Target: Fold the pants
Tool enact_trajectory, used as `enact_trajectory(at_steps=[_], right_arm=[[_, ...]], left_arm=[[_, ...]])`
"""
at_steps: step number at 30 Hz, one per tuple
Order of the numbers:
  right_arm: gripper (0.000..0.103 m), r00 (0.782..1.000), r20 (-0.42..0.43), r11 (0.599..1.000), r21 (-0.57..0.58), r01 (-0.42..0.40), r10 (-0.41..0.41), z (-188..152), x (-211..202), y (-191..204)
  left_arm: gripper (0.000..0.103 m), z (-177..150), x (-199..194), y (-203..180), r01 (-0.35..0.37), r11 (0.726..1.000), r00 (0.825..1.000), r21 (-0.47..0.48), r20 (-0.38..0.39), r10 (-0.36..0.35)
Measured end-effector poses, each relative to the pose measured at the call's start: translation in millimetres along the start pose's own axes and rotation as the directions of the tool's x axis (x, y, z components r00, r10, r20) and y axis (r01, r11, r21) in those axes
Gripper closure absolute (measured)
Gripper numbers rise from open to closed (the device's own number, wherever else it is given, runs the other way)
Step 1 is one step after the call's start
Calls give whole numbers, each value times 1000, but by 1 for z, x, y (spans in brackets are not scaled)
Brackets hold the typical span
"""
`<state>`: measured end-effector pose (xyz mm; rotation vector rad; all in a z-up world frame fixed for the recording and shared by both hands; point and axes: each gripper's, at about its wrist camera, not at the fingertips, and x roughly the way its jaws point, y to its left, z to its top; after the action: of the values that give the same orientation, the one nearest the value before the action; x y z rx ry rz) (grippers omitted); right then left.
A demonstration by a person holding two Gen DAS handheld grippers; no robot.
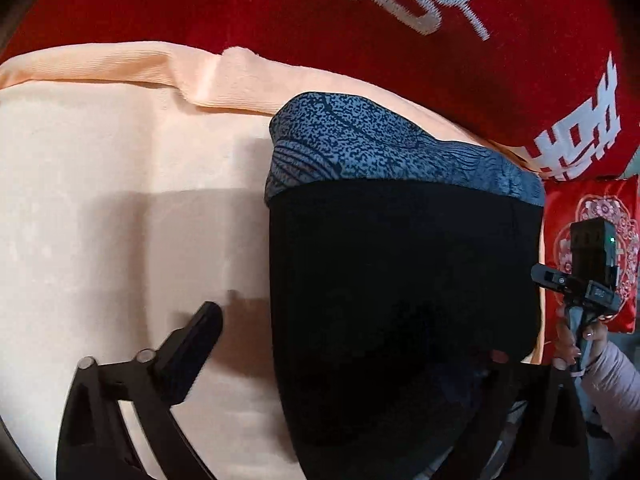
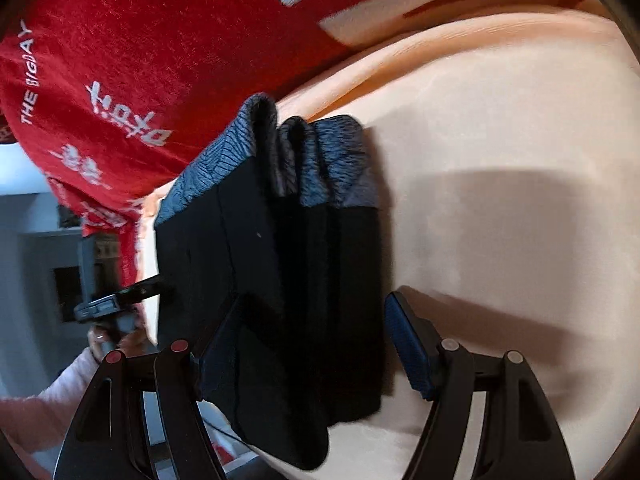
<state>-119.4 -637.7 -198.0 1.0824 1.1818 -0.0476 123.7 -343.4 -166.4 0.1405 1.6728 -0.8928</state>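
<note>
the pants (image 1: pixel 400 272) lie folded into a compact black block with a blue patterned waistband (image 1: pixel 360 148) at the far end, on a peach sheet (image 1: pixel 120 200) that seems to cover a bed, with a red blanket (image 1: pixel 280 8) beyond it. in the right wrist view the stack shows several layers, so the folding looks nearly done; this seems the last step, either a final fold or letting go and tidying.

the left tool (image 1: pixel 352 344) stands wide open: its left finger (image 1: pixel 192 344) is over bare sheet just beside the pants, the other finger is lost against the black cloth, so whether it touches the pants is unclear. the right tool (image 2: pixel 316 344) is also spread wide, straddling the near end of the stack, with one pad (image 2: pixel 412 348) over the sheet on the right and the other against the cloth; it does not appear to pinch anything.

the next move likely calls for either closing on the near edge to carry it toward the waistband, or backing both tools away without dragging the layers.
</note>
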Motion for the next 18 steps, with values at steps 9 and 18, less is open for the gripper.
enact_trajectory(at_steps=[9, 18], right_arm=[[27, 992, 11, 989, 73, -125, 125, 11, 12, -19], [60, 993, 41, 988, 102, -119, 115, 2, -1, -6]], left_arm=[[0, 1, 13, -9, 41, 999, 998, -17, 40, -41], [42, -11, -15, -42, 1, 999, 993, 49, 117, -6]])
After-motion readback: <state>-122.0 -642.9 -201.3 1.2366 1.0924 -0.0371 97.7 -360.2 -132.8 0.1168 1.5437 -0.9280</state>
